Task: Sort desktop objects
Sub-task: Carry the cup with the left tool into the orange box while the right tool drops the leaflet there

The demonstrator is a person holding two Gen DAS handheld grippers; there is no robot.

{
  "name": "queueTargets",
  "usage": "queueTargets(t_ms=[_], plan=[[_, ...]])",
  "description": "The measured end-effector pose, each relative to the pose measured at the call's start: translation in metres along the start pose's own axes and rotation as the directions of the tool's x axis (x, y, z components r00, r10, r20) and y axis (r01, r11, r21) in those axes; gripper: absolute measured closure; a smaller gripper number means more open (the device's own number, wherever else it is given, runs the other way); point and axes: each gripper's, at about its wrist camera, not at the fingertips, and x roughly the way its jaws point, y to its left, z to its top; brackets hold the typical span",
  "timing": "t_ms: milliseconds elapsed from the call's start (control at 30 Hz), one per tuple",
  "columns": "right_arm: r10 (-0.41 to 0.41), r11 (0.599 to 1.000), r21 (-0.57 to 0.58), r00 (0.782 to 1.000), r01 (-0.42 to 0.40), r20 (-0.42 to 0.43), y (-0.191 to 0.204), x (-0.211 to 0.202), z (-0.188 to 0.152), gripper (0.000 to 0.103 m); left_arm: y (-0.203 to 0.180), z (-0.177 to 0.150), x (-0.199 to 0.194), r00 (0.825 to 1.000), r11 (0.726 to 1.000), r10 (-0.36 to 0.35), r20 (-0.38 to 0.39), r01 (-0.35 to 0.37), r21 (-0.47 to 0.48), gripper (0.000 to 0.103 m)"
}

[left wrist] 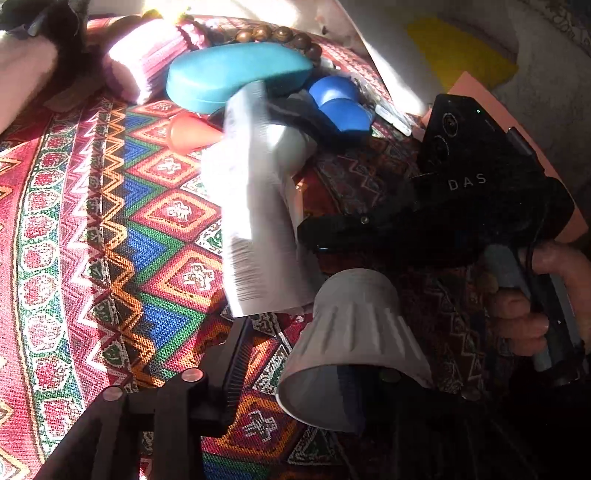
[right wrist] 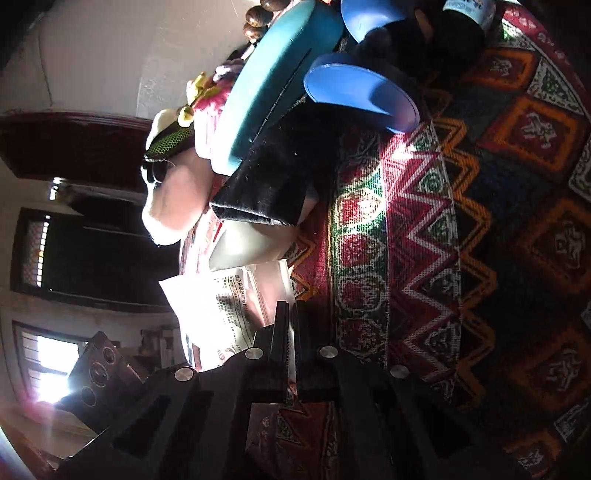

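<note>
In the right wrist view my right gripper (right wrist: 290, 317) is shut on the edge of a clear printed packet (right wrist: 236, 306), holding it above the patterned cloth (right wrist: 424, 258). In the left wrist view the same packet (left wrist: 258, 229) hangs blurred from the right gripper (left wrist: 317, 229). My left gripper shows one black finger (left wrist: 236, 354) at the left; a white ribbed paper cup (left wrist: 351, 343) lies where the other finger would be, so I cannot tell its state. A teal glasses case (left wrist: 236, 74), blue round lids (left wrist: 340, 107) and wooden beads (left wrist: 280, 35) lie beyond.
A pink knitted roll (left wrist: 147, 59) and a red-orange piece (left wrist: 192, 131) lie near the case. A pink and a yellow sheet (left wrist: 458, 51) sit at the far right. In the right wrist view a black pouch (right wrist: 273, 177) and a dark bottle (right wrist: 461, 22) lie by the case.
</note>
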Motion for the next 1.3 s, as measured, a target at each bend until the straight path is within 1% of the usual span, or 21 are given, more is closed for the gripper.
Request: queueTargets(t_ms=[67,167,200,233,267,300,333,367,400,467,533,567,633,733,800,833,867,967,1100,1200,1300], plan=[[0.076,0.996,0.058,0.997,-0.075,-0.020,-0.011,0.007,0.000,0.103,-0.001,0.000,0.002,1.000,1.000,0.009,0.009,-0.009,0.005,0.059],[0.125,0.990,0.077,0.992,-0.122,-0.029,-0.016,0.009,0.001,0.102,-0.007,0.000,0.004,0.999,0.998,0.041,0.020,-0.042,0.036,0.059],[0.145,0.986,0.088,0.989,-0.142,-0.029,-0.018,0.010,0.002,0.102,-0.007,0.001,0.003,0.999,0.998,0.050,0.020,-0.050,0.034,0.063],[0.165,0.982,0.099,0.986,-0.162,-0.029,-0.020,0.010,0.002,0.102,-0.008,0.001,0.003,0.998,0.998,0.059,0.020,-0.059,0.031,0.082],[0.185,0.977,0.109,0.982,-0.181,-0.029,-0.021,0.011,0.003,0.101,-0.009,0.001,0.002,0.998,0.997,0.067,0.020,-0.068,0.029,0.095],[0.201,0.974,0.111,0.979,-0.198,-0.023,-0.021,0.010,0.003,0.099,-0.007,0.001,-0.001,0.999,0.999,0.049,0.022,-0.049,0.012,0.096],[0.217,0.970,0.112,0.976,-0.214,-0.018,-0.020,0.010,0.003,0.093,-0.007,0.001,-0.005,0.999,0.999,0.042,0.030,-0.042,0.000,0.099],[0.233,0.967,0.112,0.972,-0.230,-0.013,-0.019,0.009,0.003,0.084,-0.007,0.000,-0.010,0.998,0.999,0.044,0.041,-0.044,-0.004,0.101],[0.240,0.967,0.091,0.971,-0.238,-0.015,-0.014,0.009,0.003,0.079,-0.006,-0.001,-0.016,0.998,0.999,0.039,0.050,-0.038,-0.014,0.102],[0.255,0.966,0.049,0.967,-0.254,-0.019,-0.004,0.010,0.002,0.054,-0.003,-0.004,-0.029,0.997,0.999,0.024,0.068,-0.021,-0.045,0.102],[0.237,0.971,0.001,0.971,-0.237,-0.022,0.008,0.014,0.002,0.041,0.005,-0.009,-0.043,0.996,0.995,0.003,0.084,0.005,-0.096,0.102],[0.228,0.973,-0.023,0.973,-0.229,-0.023,0.014,0.015,0.002,0.039,0.010,-0.013,-0.049,0.996,0.993,0.002,0.093,0.009,-0.120,0.102],[0.202,0.978,-0.050,0.979,-0.202,-0.014,0.021,0.021,0.003,0.038,0.019,-0.020,-0.059,0.994,0.986,0.012,0.110,0.006,-0.165,0.102],[0.181,0.980,-0.085,0.983,-0.182,-0.019,0.031,0.031,0.001,0.039,0.035,-0.029,-0.063,0.992,0.974,0.032,0.125,-0.003,-0.227,0.102],[0.160,0.980,-0.113,0.986,-0.164,-0.040,0.039,0.043,0.000,0.073,0.044,-0.032,-0.061,0.990,0.966,0.047,0.130,-0.012,-0.258,0.102],[0.156,0.981,-0.105,0.986,-0.161,-0.056,0.039,0.050,-0.002,0.095,0.045,-0.032,-0.063,0.989,0.965,0.051,0.136,-0.014,-0.263,0.102],[0.152,0.983,-0.097,0.986,-0.159,-0.071,0.040,0.056,-0.004,0.096,0.045,-0.033,-0.068,0.988,0.965,0.056,0.146,-0.016,-0.263,0.102],[0.143,0.984,-0.103,0.988,-0.148,-0.057,0.044,0.061,-0.011,0.096,0.037,-0.031,-0.079,0.982,0.969,0.056,0.182,-0.009,-0.248,0.102],[0.186,0.972,-0.144,0.983,-0.185,-0.008,0.065,0.040,-0.012,0.096,0.022,-0.027,-0.100,0.970,0.976,0.053,0.237,0.000,-0.220,0.102],[0.246,0.955,-0.181,0.968,-0.233,0.049,0.077,0.009,-0.015,0.096,0.001,-0.020,-0.118,0.958,0.982,0.050,0.283,0.005,-0.189,0.102],[0.312,0.932,-0.231,0.942,-0.278,0.123,0.093,-0.031,-0.023,0.096,-0.028,-0.006,-0.126,0.949,0.988,0.030,0.315,0.019,-0.151,0.102]])
